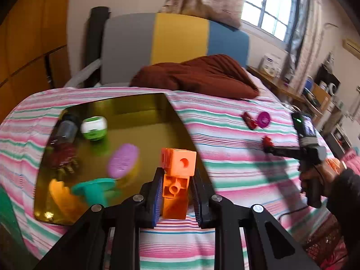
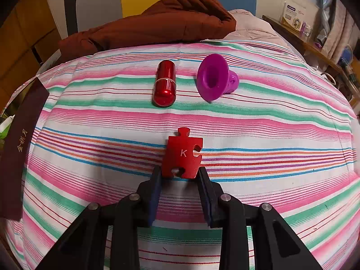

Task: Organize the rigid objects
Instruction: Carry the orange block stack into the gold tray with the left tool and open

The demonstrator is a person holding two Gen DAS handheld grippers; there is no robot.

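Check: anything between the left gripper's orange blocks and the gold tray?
Nothing visible. The left gripper holds the orange blocks at the gold tray's near right edge; bare tray floor lies just ahead, and the purple lid sits further left.

Inside the gold tray (image 1: 144, 112), the purple lid (image 1: 123, 163), teal piece (image 1: 94, 191) and dark red toy (image 1: 64, 159) are motion-blurred. Left of the red capsule (image 2: 164, 83), the dark booklet (image 2: 21, 148) is cut off by the picture's edge.

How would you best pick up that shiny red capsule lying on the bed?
Probably across its middle. The red capsule lies on its side, pointing away from the right gripper, so fingers coming from above could close on its long curved flanks; its rounded ends would likely slip.
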